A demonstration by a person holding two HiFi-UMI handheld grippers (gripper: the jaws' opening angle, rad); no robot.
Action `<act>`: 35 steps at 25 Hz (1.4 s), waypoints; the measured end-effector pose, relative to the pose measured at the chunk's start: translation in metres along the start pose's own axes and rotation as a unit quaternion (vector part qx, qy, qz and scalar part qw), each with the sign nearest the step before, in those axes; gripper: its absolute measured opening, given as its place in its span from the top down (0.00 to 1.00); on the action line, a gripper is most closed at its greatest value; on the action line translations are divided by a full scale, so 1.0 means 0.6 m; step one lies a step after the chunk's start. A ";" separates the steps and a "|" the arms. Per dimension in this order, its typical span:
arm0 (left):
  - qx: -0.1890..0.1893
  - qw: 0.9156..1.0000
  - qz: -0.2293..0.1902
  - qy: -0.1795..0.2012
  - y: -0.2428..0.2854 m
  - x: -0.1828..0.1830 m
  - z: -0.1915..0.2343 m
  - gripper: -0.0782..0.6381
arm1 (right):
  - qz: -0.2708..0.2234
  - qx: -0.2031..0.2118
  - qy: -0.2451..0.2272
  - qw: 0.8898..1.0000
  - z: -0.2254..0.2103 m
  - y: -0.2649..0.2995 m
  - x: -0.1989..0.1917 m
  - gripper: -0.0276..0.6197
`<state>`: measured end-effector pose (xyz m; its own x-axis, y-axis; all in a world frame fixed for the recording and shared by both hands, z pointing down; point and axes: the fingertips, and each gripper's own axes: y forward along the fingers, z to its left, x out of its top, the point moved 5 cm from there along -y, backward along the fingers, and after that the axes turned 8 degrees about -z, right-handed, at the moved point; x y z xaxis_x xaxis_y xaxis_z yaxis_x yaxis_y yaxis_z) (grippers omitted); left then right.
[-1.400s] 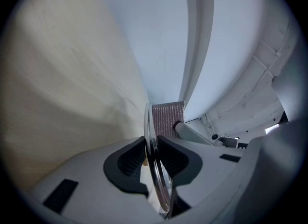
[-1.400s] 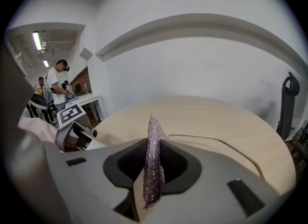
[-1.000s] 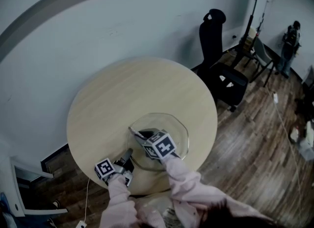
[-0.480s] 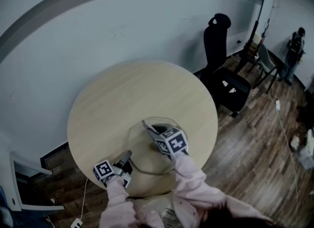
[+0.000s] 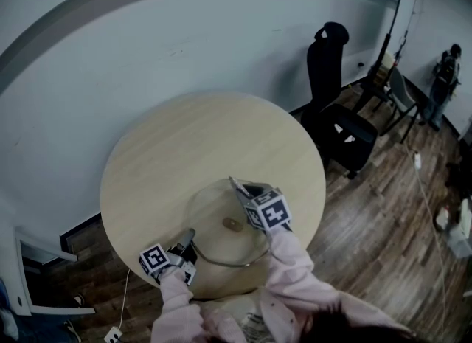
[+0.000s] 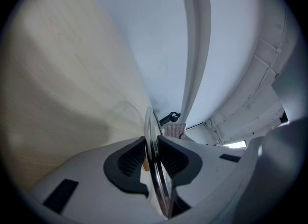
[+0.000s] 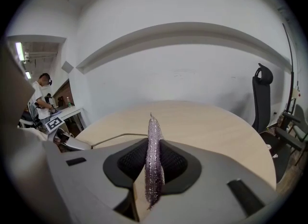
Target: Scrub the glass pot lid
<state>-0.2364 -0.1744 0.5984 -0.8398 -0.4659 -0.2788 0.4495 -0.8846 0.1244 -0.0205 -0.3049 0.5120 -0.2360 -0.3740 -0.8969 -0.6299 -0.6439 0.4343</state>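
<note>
The glass pot lid [image 5: 214,209] lies on the round wooden table [image 5: 184,150], and its knob [image 5: 233,224] shows at the middle. My left gripper [image 5: 189,239] is shut on the lid's metal rim [image 6: 152,136] at its near-left edge; the pads [image 6: 132,158] press both sides. My right gripper [image 5: 239,188] is over the lid's far-right part and is shut on a glittery purple scrubber [image 7: 154,163]. That scrubber stands on edge between the dark pads [image 7: 175,163]. In the right gripper view the rim [image 7: 118,136] runs to the left gripper [image 7: 65,142].
A black office chair [image 5: 335,109] stands beyond the table's right side. A grey wall curves close behind the table. A person [image 5: 447,76] stands far right on the wood floor. The table's near edge is just below the lid.
My right gripper slid with the scrubber across the lid, away and to the right, uncovering the knob. The left gripper kept its hold on the rim without moving.
</note>
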 end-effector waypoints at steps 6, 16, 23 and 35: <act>0.000 1.000 -0.001 -0.001 -0.001 -0.003 -0.001 0.79 | 0.026 -0.029 -0.044 0.998 -0.028 -0.008 -0.005 0.82; -0.010 1.000 -0.007 -0.005 0.003 0.009 -0.002 0.79 | 0.057 -0.023 -0.096 0.993 -0.015 -0.013 -0.001 0.82; -0.013 1.000 -0.012 -0.014 0.008 0.006 -0.007 0.79 | 0.069 -0.021 -0.101 0.992 -0.015 -0.018 -0.011 0.82; -0.017 1.000 -0.011 -0.014 0.005 0.006 -0.006 0.79 | 0.078 -0.013 -0.105 0.991 0.015 -0.014 -0.025 0.82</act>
<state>-0.2370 -0.1786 0.5945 -0.8575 -0.4474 -0.2540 0.4405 -0.8936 0.0869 -0.0180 -0.2878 0.5209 -0.4798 -0.3254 -0.8149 -0.5547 -0.6071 0.5690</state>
